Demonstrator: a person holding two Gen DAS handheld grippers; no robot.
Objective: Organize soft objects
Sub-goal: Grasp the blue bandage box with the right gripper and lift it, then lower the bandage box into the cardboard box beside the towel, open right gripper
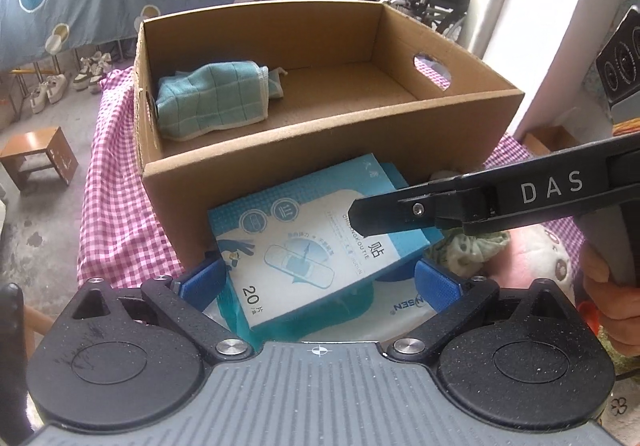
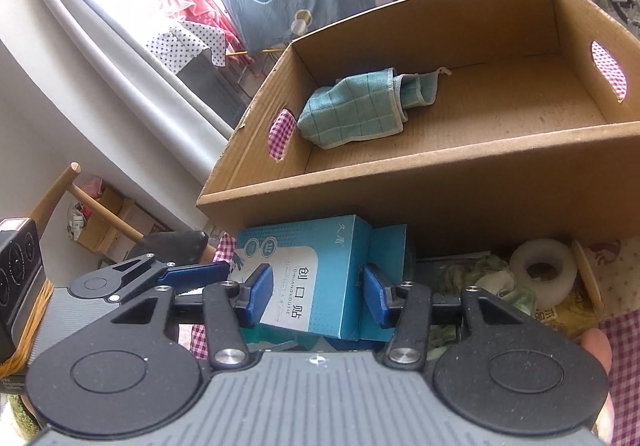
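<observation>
The cardboard box [image 1: 320, 150] stands open at the top, and most of its floor lies bare to the right of the teal cloth [image 1: 212, 102], which is bunched against the left wall. Its tall near wall blocks any level path from the near side. Just in front of that wall the blue plaster box [image 2: 316, 274] fills the gap, with the right gripper [image 2: 318, 296] straddling it and the left gripper [image 1: 320, 282] close below. To the right, a tape roll [image 2: 542, 272] and crumpled green cloth [image 2: 480, 278] crowd the near strip.
</observation>
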